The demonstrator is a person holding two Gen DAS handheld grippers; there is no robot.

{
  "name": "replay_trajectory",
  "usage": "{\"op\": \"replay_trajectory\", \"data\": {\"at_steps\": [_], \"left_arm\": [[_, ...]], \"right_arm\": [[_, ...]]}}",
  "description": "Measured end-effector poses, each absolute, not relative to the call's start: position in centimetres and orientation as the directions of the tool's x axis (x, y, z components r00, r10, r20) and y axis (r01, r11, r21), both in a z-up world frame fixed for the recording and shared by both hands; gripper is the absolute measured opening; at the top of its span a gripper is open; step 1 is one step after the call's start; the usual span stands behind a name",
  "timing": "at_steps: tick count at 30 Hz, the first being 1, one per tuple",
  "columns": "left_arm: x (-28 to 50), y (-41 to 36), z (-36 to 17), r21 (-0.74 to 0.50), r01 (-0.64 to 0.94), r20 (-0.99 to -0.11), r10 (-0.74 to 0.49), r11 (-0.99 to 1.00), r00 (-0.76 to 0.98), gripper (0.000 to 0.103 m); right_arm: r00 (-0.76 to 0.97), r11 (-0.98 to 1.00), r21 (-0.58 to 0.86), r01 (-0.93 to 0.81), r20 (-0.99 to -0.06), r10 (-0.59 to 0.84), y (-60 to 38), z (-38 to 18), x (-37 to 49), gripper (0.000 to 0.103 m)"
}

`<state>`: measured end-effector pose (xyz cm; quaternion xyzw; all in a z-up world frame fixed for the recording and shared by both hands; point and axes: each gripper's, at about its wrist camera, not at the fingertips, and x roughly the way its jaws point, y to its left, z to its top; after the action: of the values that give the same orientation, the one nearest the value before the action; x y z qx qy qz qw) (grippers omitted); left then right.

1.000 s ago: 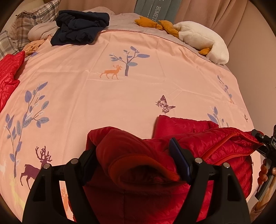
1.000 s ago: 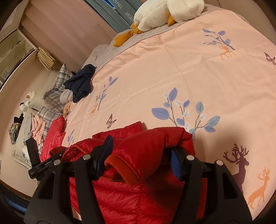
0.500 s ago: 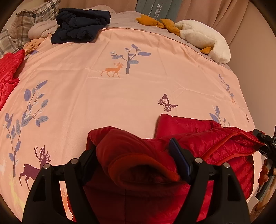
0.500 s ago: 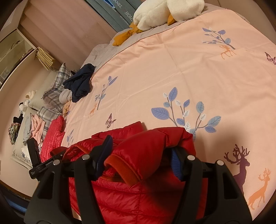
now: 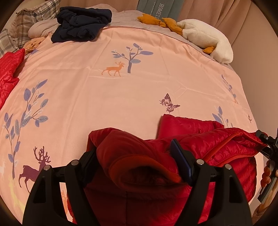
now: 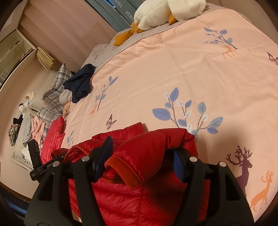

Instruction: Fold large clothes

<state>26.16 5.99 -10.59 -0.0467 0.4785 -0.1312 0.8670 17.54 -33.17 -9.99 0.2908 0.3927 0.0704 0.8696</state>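
A red puffer jacket [image 5: 199, 139] lies at the near edge of the pink patterned bed cover [image 5: 121, 87]. My left gripper [image 5: 135, 156] is shut on a bunched sleeve end with an orange cuff [image 5: 144, 166]. My right gripper [image 6: 142, 154] is shut on the jacket's [image 6: 139, 200] other sleeve end, orange cuff [image 6: 125, 170] showing between the fingers. Each gripper shows at the other view's edge, the right one [image 5: 267, 147] at the jacket's far corner, the left one [image 6: 36, 160] to the left.
A dark navy garment [image 5: 81, 24] lies at the far side of the bed. A second red jacket [image 5: 8, 69] lies at the left edge. A white plush [image 5: 206, 38] with orange parts, plaid pillows [image 5: 34, 15] and folded clothes [image 6: 34, 126] line the head end.
Both grippers have held the sleeves and crept slightly forward over the bed; the jacket keeps its shape.
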Motion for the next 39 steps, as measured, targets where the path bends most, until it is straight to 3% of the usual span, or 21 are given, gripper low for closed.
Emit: {"op": "replay_trajectory", "data": {"at_steps": [28,39], "left_arm": [[26.49,6.18,-10.80,-0.211,0.176,-0.819,-0.272,0.962,0.506,0.081],[26.13,6.22,-10.13,-0.221,0.165,-0.812,-0.276,0.961,0.515,0.086]], "right_arm": [[0.680,0.820,0.562,0.110,-0.644,0.350,-33.21,-10.24,17.82,0.071],[0.684,0.817,0.565,0.110,-0.640,0.350,-32.77,-10.14,18.12,0.076]]}}
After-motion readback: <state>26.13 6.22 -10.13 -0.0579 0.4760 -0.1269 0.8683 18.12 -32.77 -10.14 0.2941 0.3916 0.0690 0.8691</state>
